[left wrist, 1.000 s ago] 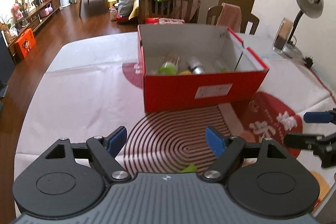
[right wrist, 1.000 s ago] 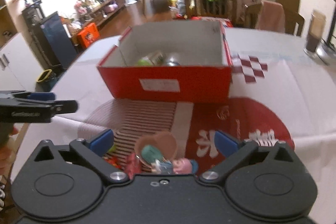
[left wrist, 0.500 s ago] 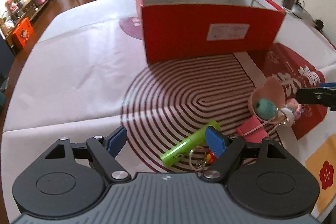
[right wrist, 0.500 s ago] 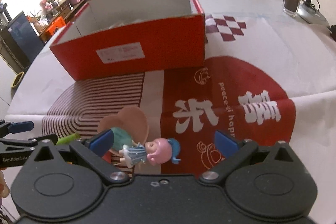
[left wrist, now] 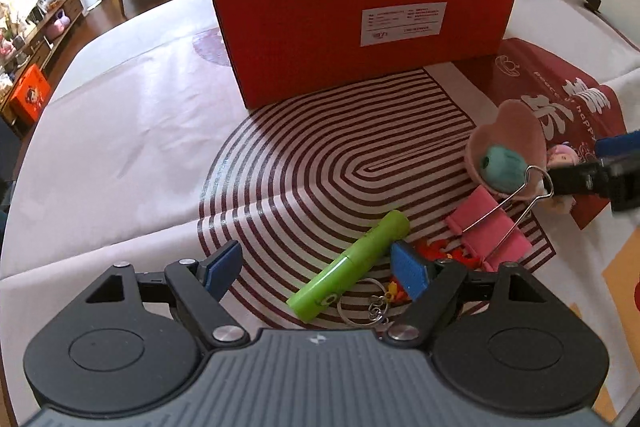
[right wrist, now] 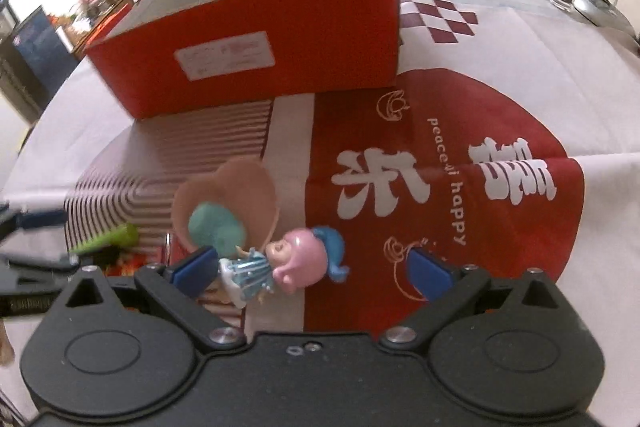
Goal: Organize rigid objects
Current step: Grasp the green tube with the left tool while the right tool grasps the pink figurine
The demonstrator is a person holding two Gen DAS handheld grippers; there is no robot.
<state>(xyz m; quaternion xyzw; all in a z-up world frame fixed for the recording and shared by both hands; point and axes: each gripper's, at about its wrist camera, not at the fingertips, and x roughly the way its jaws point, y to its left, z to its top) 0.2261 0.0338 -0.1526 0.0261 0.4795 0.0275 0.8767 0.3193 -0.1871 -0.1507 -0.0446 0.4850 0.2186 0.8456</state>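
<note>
- The desk (left wrist: 120, 131) is covered by a white cloth printed with maroon stripes and a red panel with white characters.
- A red cardboard box (left wrist: 360, 39), open at the top and white inside, stands on the far part of the cloth; its white label faces both cameras.
- The left gripper (left wrist: 316, 269) hangs low over the striped print with its jaws wide apart, holding nothing; the near end of a green tube (left wrist: 352, 265) lies between its blue pads, untouched.
- The right gripper (right wrist: 312, 269) is likewise spread wide and empty over a small doll (right wrist: 276, 263) with a pink head and blue hat, whose skirt lies just beside the left pad.
- A pink heart-shaped dish (left wrist: 508, 147) holding a teal ball sits beside the doll.
- A pink binder clip (left wrist: 492, 231) lies between the dish and the tube.
- A key ring with a red-orange charm (left wrist: 376, 301), possibly a small figure, lies just beside the tube's near end.
</note>
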